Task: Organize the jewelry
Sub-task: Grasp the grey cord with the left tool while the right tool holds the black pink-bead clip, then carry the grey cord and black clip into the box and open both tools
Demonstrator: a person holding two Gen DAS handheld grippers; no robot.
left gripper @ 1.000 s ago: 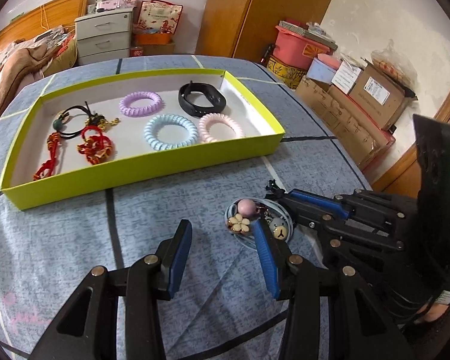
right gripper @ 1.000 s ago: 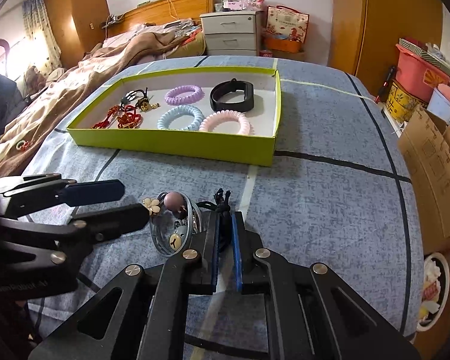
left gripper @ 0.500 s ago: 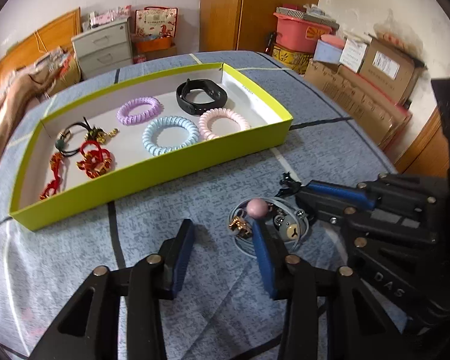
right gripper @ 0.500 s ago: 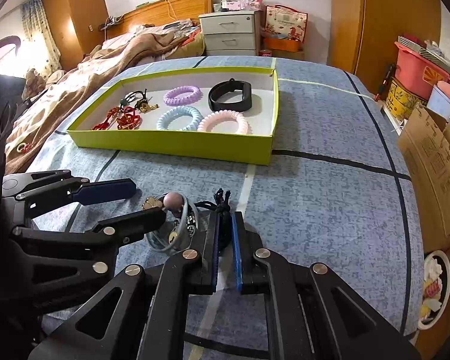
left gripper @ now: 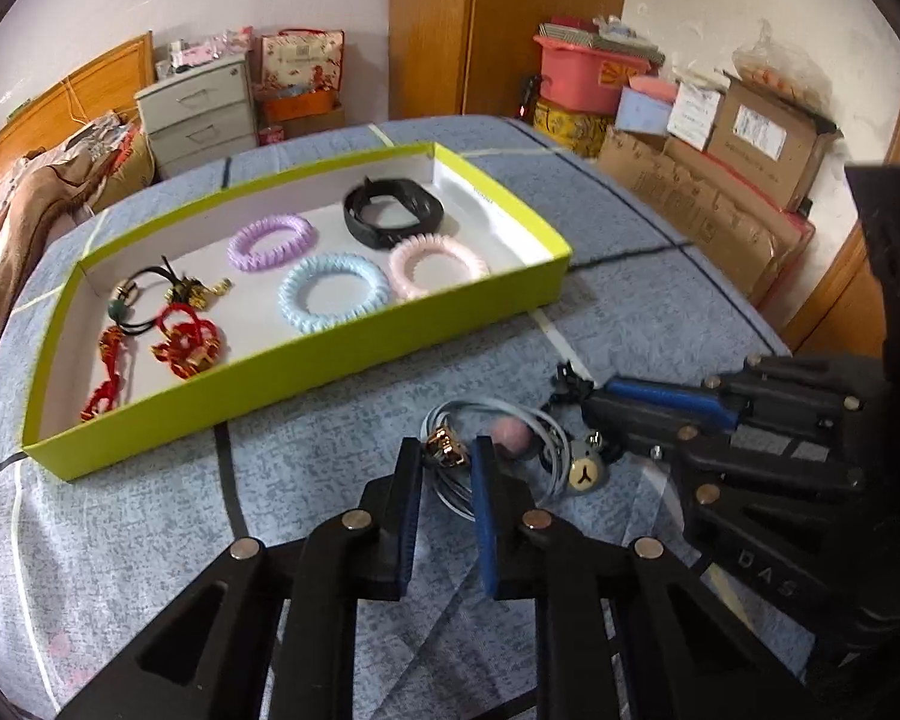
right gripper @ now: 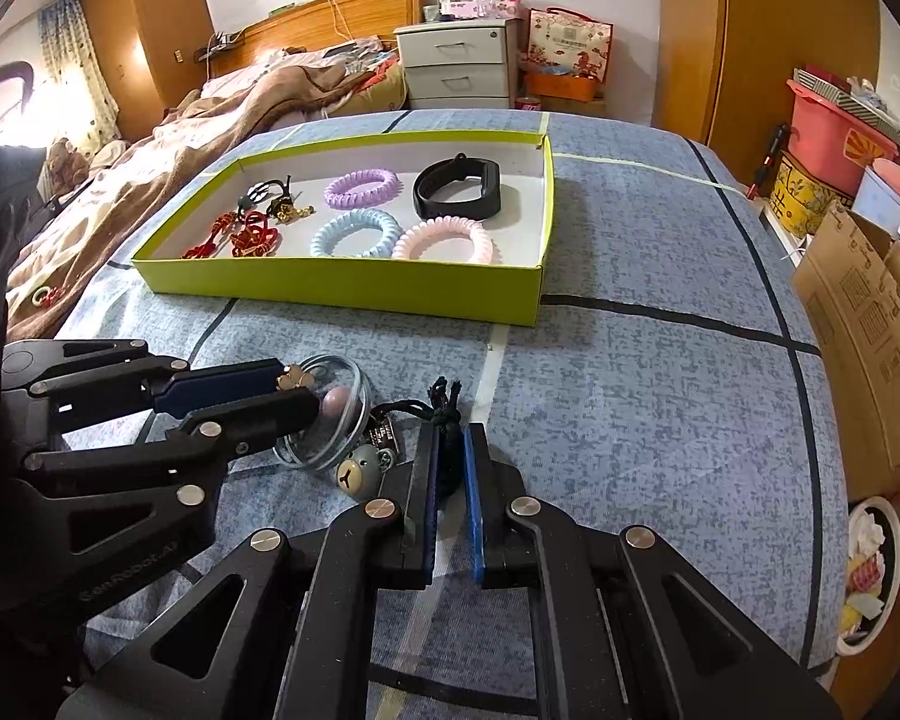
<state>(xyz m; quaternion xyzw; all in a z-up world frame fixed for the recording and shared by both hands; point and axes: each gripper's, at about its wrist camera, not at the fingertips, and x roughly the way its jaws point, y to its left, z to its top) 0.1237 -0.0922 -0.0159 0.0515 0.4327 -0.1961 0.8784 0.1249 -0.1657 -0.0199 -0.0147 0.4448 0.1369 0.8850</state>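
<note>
A light blue hair tie (left gripper: pixel 498 414) (right gripper: pixel 354 414) with a gold flower charm (left gripper: pixel 444 450) (right gripper: pixel 294 377), a pink bead (left gripper: pixel 508 436) and a bear charm (left gripper: pixel 583 471) (right gripper: pixel 354 471) lies on the blue cloth. My left gripper (left gripper: pixel 444 456) (right gripper: pixel 297 387) is shut on the flower charm and the tie. My right gripper (right gripper: pixel 447 450) (left gripper: pixel 576 390) is shut on a black knotted cord (right gripper: pixel 444 402) attached beside the bear charm. The green tray (left gripper: pixel 342 354) (right gripper: pixel 354 285) behind holds purple, blue and pink coil ties, a black band and red and black bracelets.
Cardboard boxes (left gripper: pixel 708 192) and a red bin (left gripper: pixel 588 75) stand right of the table. A bed (right gripper: pixel 222 114) and a drawer unit (right gripper: pixel 459 63) lie beyond the far edge. A bowl (right gripper: pixel 867 570) sits low at the right.
My left gripper has moved right and closed from wide open onto the flower charm of the blue hair tie. My right gripper has stayed shut on the black cord.
</note>
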